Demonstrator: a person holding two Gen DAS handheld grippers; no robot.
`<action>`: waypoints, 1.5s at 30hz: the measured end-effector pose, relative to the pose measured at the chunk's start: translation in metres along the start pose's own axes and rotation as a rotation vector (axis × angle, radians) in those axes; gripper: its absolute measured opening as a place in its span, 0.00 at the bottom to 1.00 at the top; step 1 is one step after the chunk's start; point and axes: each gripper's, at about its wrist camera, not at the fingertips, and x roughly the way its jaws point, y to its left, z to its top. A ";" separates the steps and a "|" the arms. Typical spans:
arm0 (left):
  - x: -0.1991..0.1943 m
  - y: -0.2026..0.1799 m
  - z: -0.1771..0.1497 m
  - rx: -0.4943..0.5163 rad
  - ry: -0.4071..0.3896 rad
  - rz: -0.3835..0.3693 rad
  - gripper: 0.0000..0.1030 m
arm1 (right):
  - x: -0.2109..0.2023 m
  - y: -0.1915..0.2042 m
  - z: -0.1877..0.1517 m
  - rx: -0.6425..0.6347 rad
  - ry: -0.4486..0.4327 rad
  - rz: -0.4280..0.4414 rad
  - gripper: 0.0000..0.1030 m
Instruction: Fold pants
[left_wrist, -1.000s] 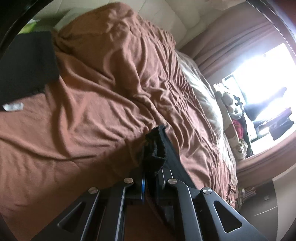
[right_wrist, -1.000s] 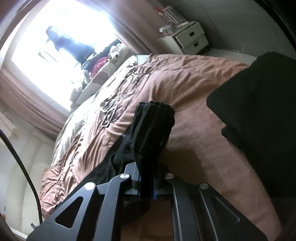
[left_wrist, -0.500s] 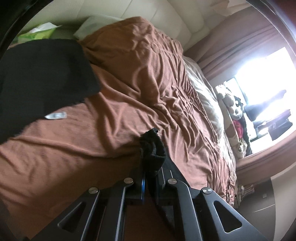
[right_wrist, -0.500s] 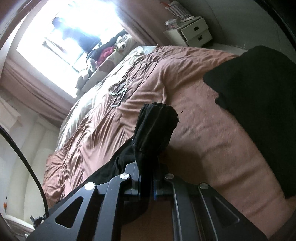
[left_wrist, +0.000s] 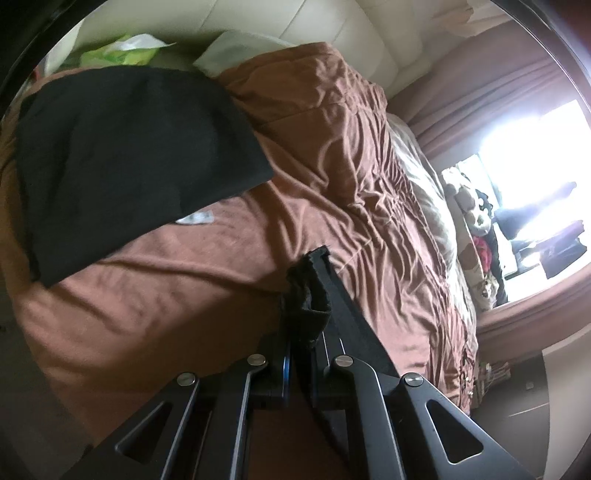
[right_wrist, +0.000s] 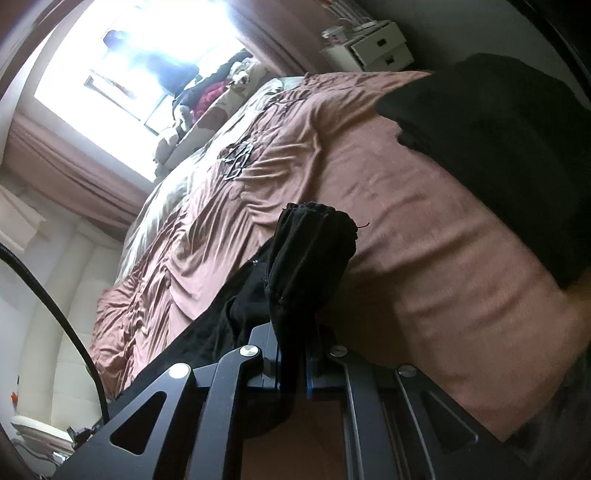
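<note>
Over a rumpled brown bedspread, bright window beyond, both grippers' jaws clamping black pants

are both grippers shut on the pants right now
Yes. The left gripper and right gripper each pinch bunched black pants fabric between closed jaws.

No words, numbers or brand marks can be read anywhere here. A small white tag lies on the brown bedspread at the edge of a black cloth, but whatever is printed on it is too blurred to make out. A dark angular figure is stitched or printed on the bedspread nearer the window; it looks like a pattern rather than letters, and I cannot tell which.
</note>
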 end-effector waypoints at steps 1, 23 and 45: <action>-0.002 0.004 -0.002 -0.003 0.003 0.001 0.07 | -0.002 -0.001 -0.003 0.004 0.001 0.000 0.04; 0.030 0.086 -0.041 -0.101 0.054 0.086 0.08 | 0.019 -0.030 -0.039 0.053 0.069 -0.113 0.04; 0.007 0.018 -0.018 0.070 0.028 0.159 0.55 | -0.061 0.039 -0.030 -0.243 -0.002 -0.181 0.46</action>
